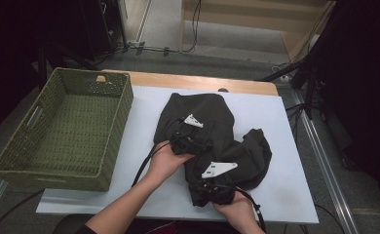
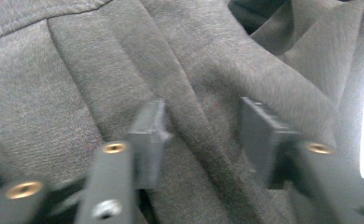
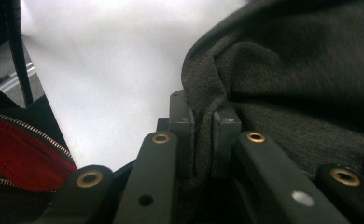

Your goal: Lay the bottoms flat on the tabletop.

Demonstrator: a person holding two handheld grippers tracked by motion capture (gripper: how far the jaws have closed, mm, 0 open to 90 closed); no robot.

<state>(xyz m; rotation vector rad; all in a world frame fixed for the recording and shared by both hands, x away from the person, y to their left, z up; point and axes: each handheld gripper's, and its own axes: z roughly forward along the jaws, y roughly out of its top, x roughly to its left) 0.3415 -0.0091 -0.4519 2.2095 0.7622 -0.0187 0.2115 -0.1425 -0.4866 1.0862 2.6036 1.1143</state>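
A dark grey garment (image 1: 212, 131) lies crumpled on the white board (image 1: 275, 122). My left gripper (image 1: 195, 144) hovers over its middle. In the left gripper view the left gripper (image 2: 206, 135) stands open, a raised fold of the garment (image 2: 194, 93) running between the pads (image 2: 150, 133) without being pinched. My right gripper (image 1: 207, 189) is at the garment's near edge. The right gripper view shows the right gripper (image 3: 203, 126) shut on a thin fold of that garment (image 3: 283, 93), the cloth squeezed between both pads.
A green woven basket (image 1: 61, 126) stands at the left, partly on the board. Bare white board (image 3: 105, 70) lies beside the garment's edge. A red zipped cloth (image 3: 17, 156) and a black cable (image 3: 17, 51) show close to the right gripper.
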